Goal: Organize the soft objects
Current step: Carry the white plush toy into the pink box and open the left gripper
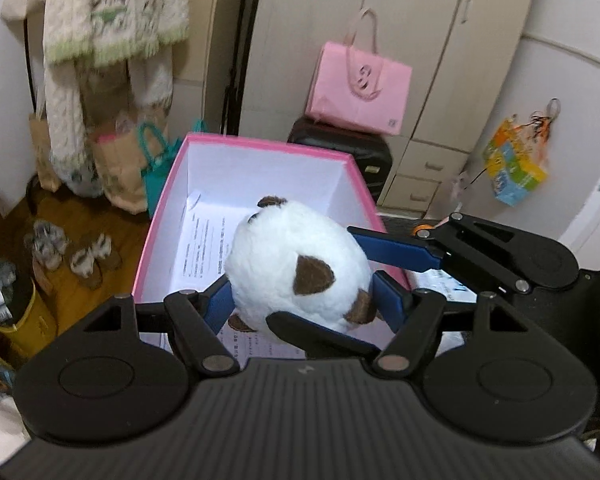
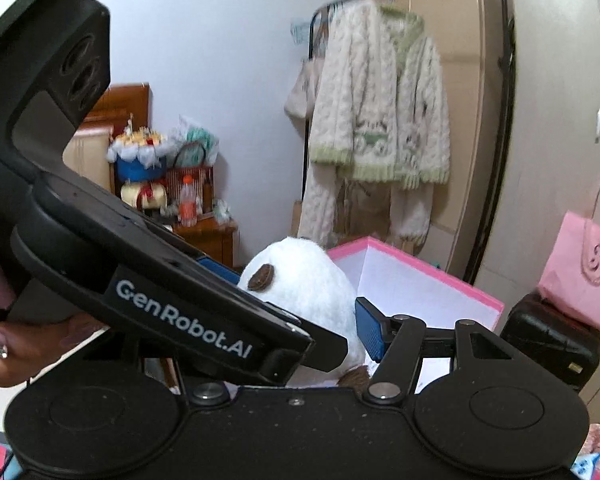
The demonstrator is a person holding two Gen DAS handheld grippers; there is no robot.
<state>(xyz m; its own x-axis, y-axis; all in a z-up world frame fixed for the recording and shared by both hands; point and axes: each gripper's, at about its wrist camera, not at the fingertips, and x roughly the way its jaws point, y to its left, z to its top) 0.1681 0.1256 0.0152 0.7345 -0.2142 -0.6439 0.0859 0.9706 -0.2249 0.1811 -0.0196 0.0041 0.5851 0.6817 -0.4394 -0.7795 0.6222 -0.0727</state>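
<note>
The left gripper (image 1: 302, 300) held a round white plush (image 1: 300, 268) with brown patches, its blue pads (image 1: 388, 300) pressed into the fur on both sides. The right gripper (image 2: 312, 316) gripped the same plush (image 2: 308, 280) from the other side: one blue pad (image 2: 370, 328) lay against it, while the other was hidden behind the left gripper's body, which crossed close over it. A hand (image 2: 24, 340) showed at the left edge of the right wrist view.

The plush hung above the near end of an open pink box (image 1: 168, 200), whose white floor held printed paper (image 1: 204, 240). Beyond the box stood a dark suitcase (image 1: 340, 152) with a pink bag (image 1: 360, 88) on top, and a knitted cardigan (image 1: 112, 8) hung on a rail.

Risks, as a judgement: the fur squashes easily, so if one gripper loosened before the other, the plush could roll out sideways and miss the box. The two grippers sat so close that they could knock together. A low carry could catch the box's near wall and tip it.
</note>
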